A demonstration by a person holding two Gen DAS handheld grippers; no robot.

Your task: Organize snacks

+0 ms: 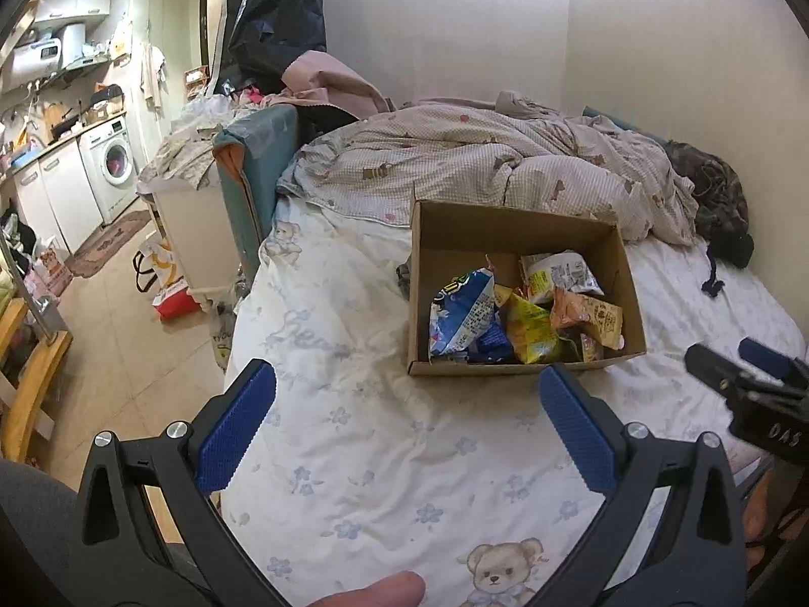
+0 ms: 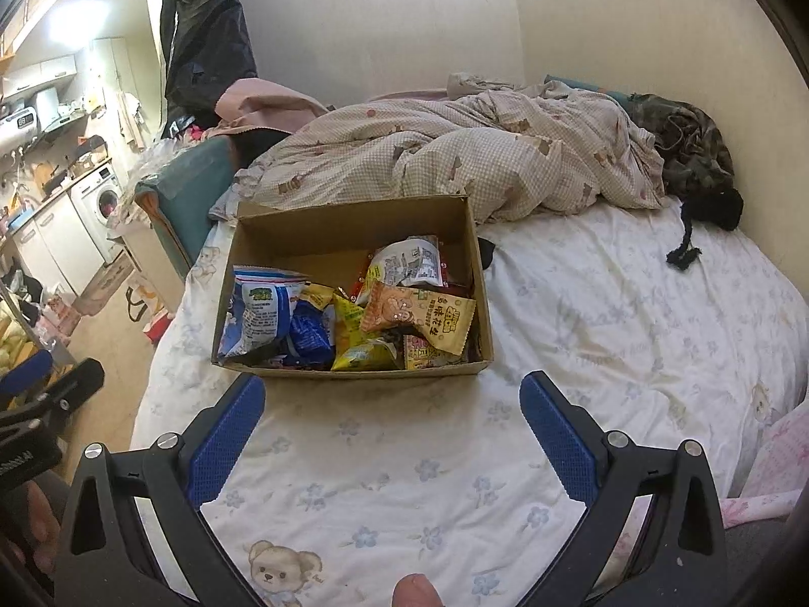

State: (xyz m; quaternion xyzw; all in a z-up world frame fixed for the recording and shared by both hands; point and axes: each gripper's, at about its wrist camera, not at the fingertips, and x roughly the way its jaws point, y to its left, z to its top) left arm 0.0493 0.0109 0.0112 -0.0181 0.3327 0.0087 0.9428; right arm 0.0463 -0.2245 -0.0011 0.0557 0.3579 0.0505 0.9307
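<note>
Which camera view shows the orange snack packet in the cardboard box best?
The right wrist view: the orange packet lies near the centre, facing the camera, its printing visible. In the left wrist view the same packet sits at the box's right side, smaller and partly crumpled, so its print is hard to read. The cardboard box shows in both.
</note>
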